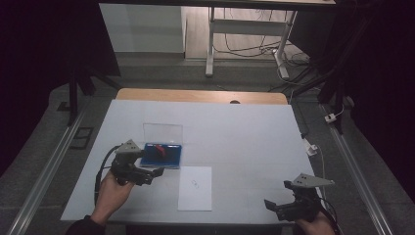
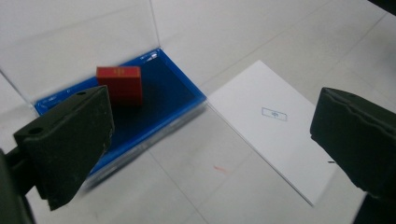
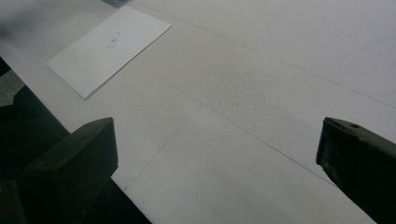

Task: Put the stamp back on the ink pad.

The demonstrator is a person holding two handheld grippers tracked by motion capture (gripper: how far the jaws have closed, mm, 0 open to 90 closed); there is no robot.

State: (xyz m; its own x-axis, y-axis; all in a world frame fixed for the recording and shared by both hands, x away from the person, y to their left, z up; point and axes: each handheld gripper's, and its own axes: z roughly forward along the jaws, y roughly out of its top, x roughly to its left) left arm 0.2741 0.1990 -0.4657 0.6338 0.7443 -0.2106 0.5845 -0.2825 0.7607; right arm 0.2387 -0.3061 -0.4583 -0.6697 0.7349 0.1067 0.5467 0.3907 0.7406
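A blue case (image 1: 171, 157) lies open on the white table, its clear lid (image 1: 163, 132) standing upright behind it. A small red block (image 1: 160, 150) stands inside the case. In the left gripper view the red block (image 2: 119, 85) sits on the blue base (image 2: 173, 98), just beyond the left jaw. My left gripper (image 1: 152, 174) is open near the case's front edge, with nothing between its jaws (image 2: 210, 144). My right gripper (image 1: 275, 206) stays open over the table's front right part, empty (image 3: 217, 163).
A white paper sheet (image 1: 195, 188) with a small printed mark lies right of the left gripper; it is also in the left gripper view (image 2: 275, 126) and the right gripper view (image 3: 109, 46). The table's front edge (image 3: 93, 154) runs close under the right gripper's left jaw.
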